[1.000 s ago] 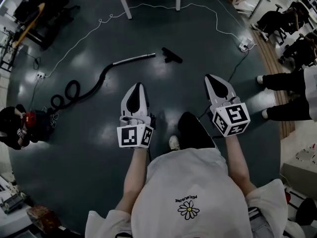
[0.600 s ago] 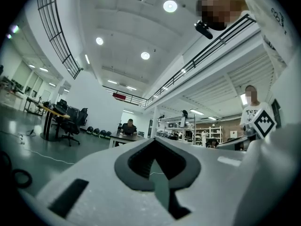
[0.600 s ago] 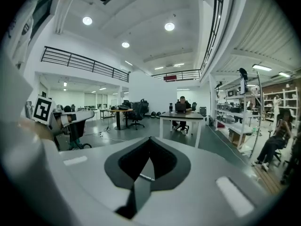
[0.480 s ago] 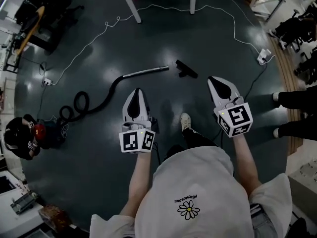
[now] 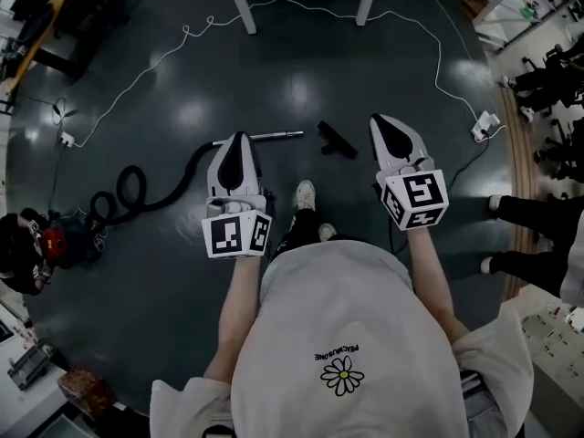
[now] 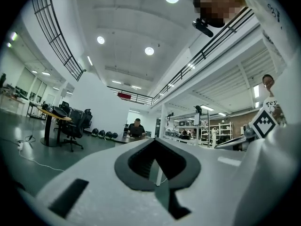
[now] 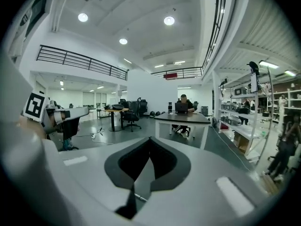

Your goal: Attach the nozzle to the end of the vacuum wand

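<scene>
a white short-sleeved t-shirt (image 5: 365, 308) with a daisy print (image 5: 342, 375) is being worn with dark trousers (image 5: 297, 235) and a white shoe (image 5: 305, 194). white shells and black-and-white marker cubes are being displayed by the left gripper (image 5: 239, 140) and right gripper (image 5: 379, 122).

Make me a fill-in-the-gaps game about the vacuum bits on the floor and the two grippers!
1. The nozzle lies on the ___, not touching the wand.
2. The nozzle's colour is ___.
3. The left gripper and right gripper both hold ___.
4. In the head view, the nozzle is nearer the ___ gripper.
Missing words: floor; black; nothing; right.
</scene>
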`<action>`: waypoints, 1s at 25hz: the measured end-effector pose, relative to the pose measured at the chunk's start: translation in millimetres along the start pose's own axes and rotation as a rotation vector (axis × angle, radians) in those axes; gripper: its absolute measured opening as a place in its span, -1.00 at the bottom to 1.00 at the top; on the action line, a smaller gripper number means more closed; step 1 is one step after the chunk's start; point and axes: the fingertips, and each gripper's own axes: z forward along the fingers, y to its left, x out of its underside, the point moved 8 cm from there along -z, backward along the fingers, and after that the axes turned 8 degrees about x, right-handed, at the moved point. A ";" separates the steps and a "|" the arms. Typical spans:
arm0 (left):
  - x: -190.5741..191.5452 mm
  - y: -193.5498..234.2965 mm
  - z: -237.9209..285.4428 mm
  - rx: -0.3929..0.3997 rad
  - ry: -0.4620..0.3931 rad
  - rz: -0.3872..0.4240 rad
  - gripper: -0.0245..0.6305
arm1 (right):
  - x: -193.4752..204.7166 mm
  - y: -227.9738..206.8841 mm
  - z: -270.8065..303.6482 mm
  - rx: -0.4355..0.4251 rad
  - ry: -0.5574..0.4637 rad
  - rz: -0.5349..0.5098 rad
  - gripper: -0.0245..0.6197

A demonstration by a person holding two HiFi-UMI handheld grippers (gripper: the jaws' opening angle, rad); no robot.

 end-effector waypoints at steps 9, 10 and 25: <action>25.2 22.7 119.7 0.115 0.112 0.014 -0.92 | 5.8 -46.3 94.2 -0.107 0.120 -0.099 -0.74; 29.5 21.5 123.9 0.112 0.131 0.010 -0.92 | 11.7 -50.0 101.3 -0.121 0.140 -0.094 -0.74; 305.6 105.0 183.6 -0.018 0.350 -0.212 -0.67 | 258.5 -70.6 251.5 -0.521 0.391 -0.521 -0.46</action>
